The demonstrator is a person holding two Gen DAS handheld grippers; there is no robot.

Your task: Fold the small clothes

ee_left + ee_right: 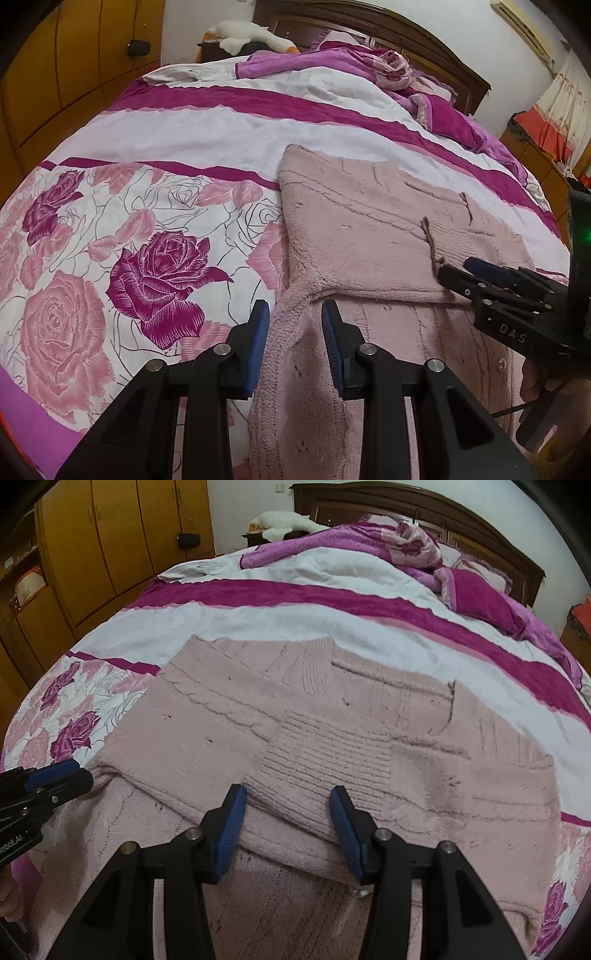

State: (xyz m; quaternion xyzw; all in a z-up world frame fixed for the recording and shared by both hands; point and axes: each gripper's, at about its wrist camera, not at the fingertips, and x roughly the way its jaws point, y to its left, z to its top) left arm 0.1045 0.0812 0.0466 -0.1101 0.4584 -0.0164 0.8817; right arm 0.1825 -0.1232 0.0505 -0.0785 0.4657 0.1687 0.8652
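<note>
A fuzzy pink knit sweater [369, 229] lies flat on the bed, its sleeves folded across the body; it fills the middle of the right wrist view [314, 731]. My left gripper [295, 314] is open at the sweater's left edge, its jaws on either side of a raised ridge of fabric, not closed on it. My right gripper [288, 797] is open just above the ribbed sleeve cuff [325, 760]. In the left wrist view the right gripper [458, 269] shows from the side by that cuff. The left gripper [62, 771] shows at the left in the right wrist view.
The bed has a white and magenta rose-print cover [147, 229]. A bunched purple blanket [369, 66] lies by the dark headboard [443, 513]. A white plush goose [251, 35] sits at the back. Wooden wardrobes [110, 546] stand on the left.
</note>
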